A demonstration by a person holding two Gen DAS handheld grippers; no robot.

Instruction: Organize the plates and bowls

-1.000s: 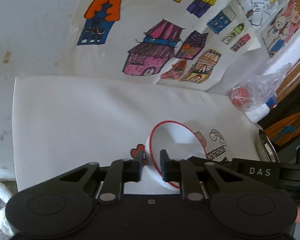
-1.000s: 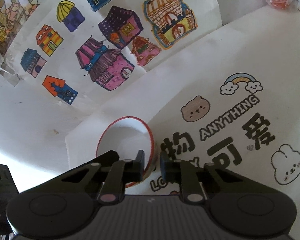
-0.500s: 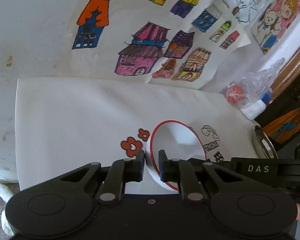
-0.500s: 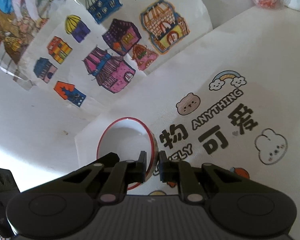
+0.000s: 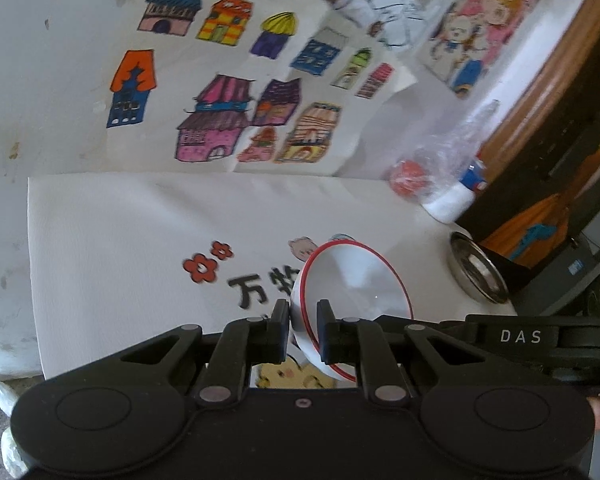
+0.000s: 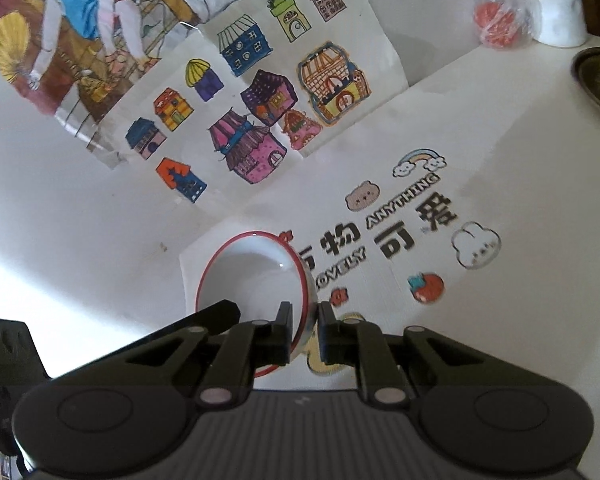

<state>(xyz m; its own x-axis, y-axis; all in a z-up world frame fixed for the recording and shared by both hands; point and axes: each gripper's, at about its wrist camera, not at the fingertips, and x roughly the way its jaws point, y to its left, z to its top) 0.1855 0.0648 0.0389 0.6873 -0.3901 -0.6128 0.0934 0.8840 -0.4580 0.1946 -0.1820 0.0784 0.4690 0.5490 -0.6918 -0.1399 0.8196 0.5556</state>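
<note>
Left wrist view: left gripper (image 5: 303, 322) is clamped narrow on the rim of a white bowl with a red edge (image 5: 356, 280); bowl is tilted, held above the printed mat (image 5: 112, 264). The right gripper's arm crosses just right of the bowl. Beyond the bowl, a steel dish (image 5: 478, 270) sits at the mat's right edge; farther, a bagged orange item (image 5: 410, 172) and house drawings (image 5: 228, 100) lie on the surface.

Right wrist view: right gripper (image 6: 305, 330) pinches the opposite rim of the same bowl (image 6: 252, 276), one finger inside, one outside. Mat print lies beyond the bowl.
</note>
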